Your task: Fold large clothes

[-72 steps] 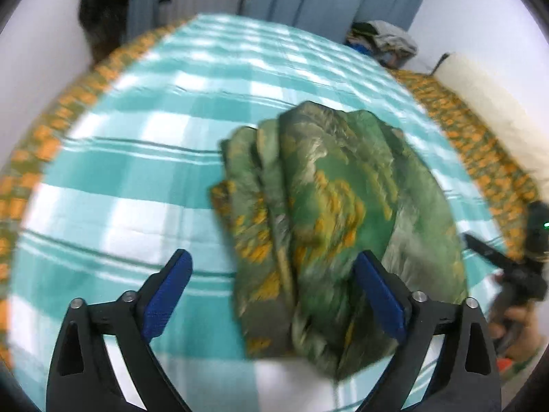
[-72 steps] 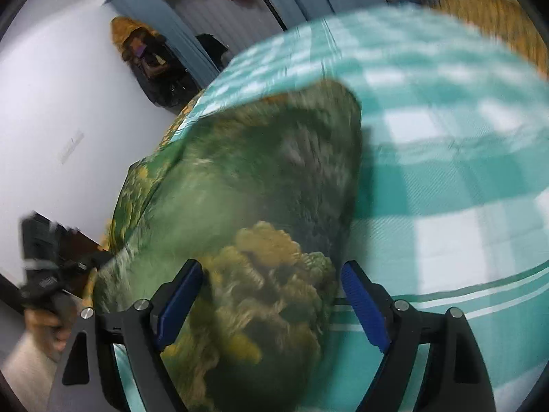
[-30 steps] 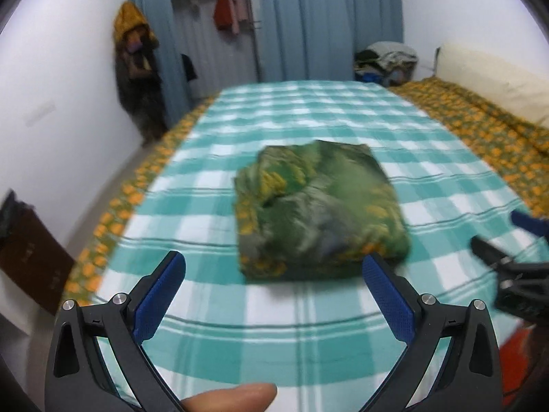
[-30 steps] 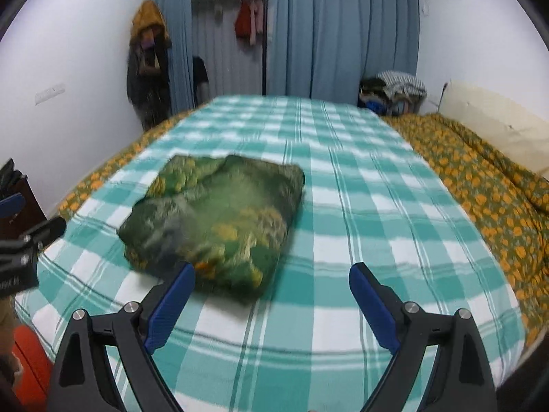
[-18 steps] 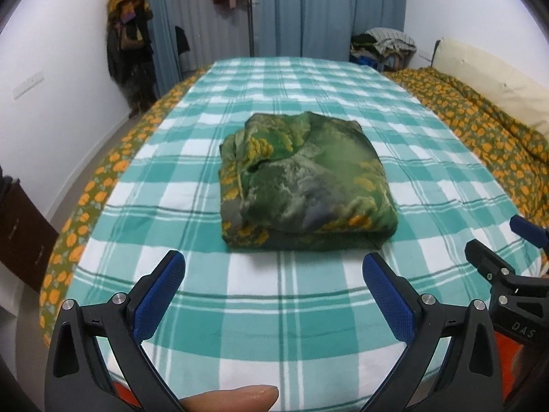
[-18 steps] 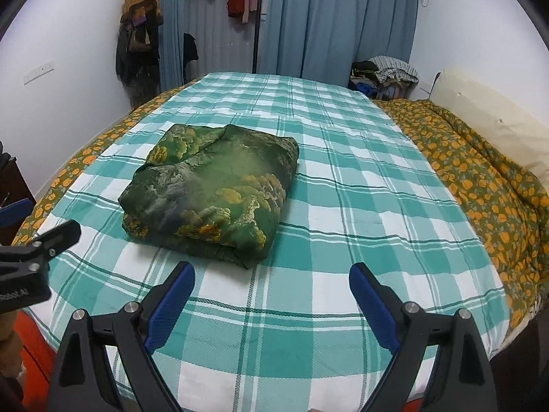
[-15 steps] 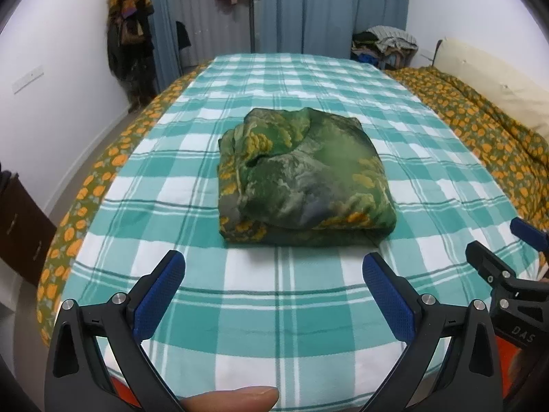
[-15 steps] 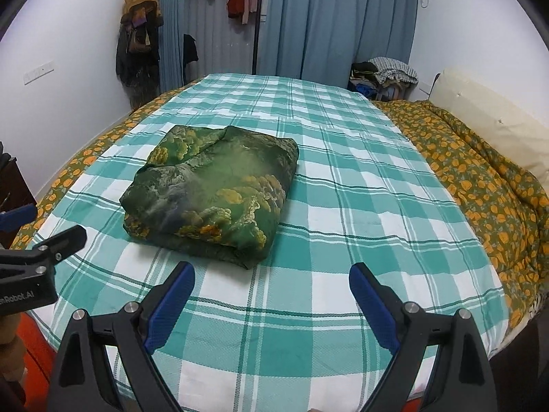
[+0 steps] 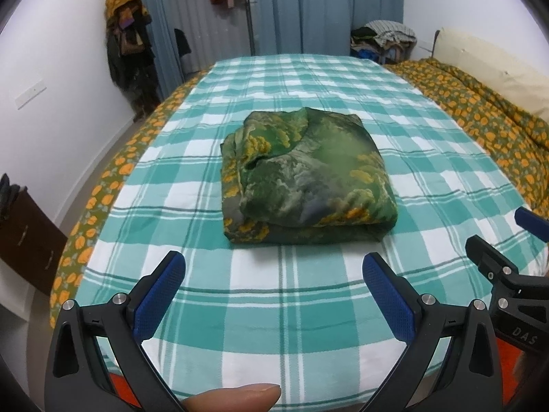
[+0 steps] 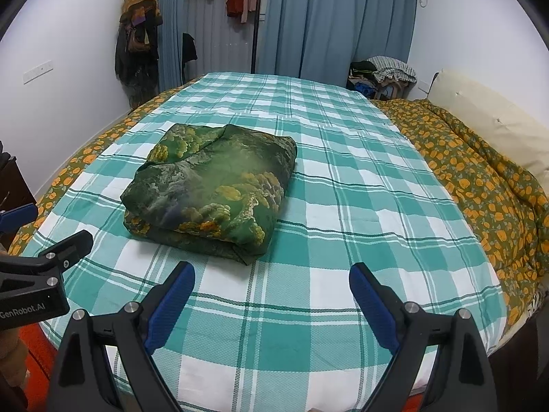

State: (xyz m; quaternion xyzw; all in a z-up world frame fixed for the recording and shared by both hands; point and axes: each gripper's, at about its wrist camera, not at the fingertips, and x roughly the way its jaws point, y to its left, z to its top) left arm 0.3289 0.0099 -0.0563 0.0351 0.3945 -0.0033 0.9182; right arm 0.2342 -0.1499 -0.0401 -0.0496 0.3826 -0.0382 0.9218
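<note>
- Folded green garment [image 9: 305,178] with yellow print lies as a compact bundle on the teal-and-white checked sheet [image 9: 274,295], left of the bed's middle in the right wrist view.
- Left gripper [image 9: 274,288] and right gripper [image 10: 271,292] hover over the near edge, both spread wide and holding nothing.
- An orange floral quilt [image 10: 480,178] and a cream pillow [image 10: 487,116] lie along the right side.
- Blue curtains [image 10: 336,20] hang behind; dark clothes [image 10: 137,41] hang on the left wall.
</note>
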